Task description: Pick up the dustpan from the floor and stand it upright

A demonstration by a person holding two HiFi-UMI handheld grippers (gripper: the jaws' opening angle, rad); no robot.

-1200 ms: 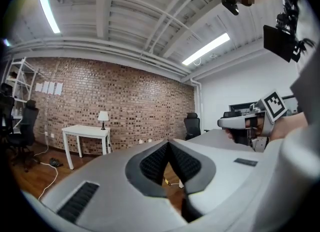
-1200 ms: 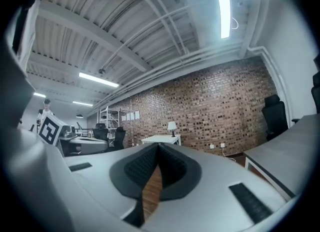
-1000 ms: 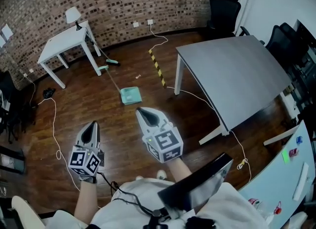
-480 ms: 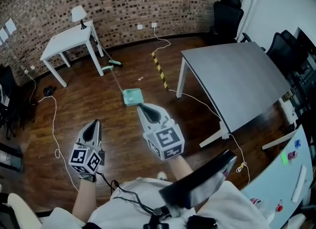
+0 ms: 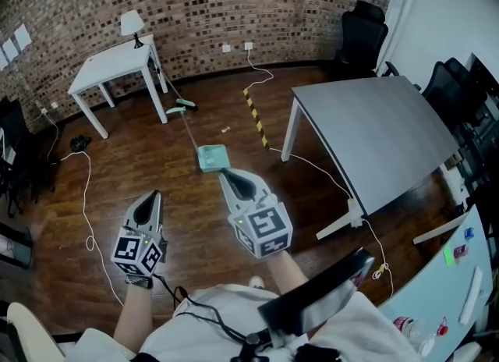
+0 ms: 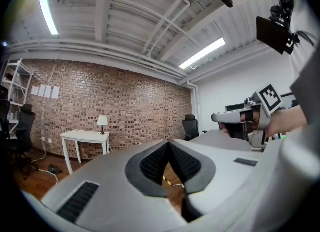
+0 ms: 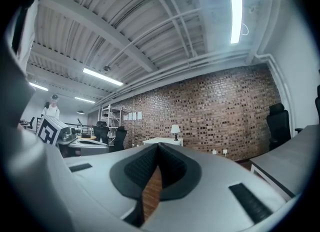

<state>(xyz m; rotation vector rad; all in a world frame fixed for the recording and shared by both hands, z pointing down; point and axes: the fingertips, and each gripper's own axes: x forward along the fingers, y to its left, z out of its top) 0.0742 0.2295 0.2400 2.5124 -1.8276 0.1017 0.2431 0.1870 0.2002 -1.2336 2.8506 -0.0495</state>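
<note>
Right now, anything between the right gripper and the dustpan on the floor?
Nothing visible. In the head view only bare wood floor lies between the right gripper and the teal dustpan. The white cable runs off to the side by the grey table, clear of that path.

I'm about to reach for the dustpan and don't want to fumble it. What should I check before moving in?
1. Dustpan in sight, on the floor ahead of the right gripper: ok.
2. Dustpan standing upright: not ok, its handle lies flat on the floor.
3. Right gripper empty: ok. Jaws apart for a grasp: not ok, shut.
4. Left gripper empty: ok, jaws shut on nothing.
5. Handle within reach: not ok, both grippers are well short of it.
6. Dirt in the pan: cannot tell.
</note>
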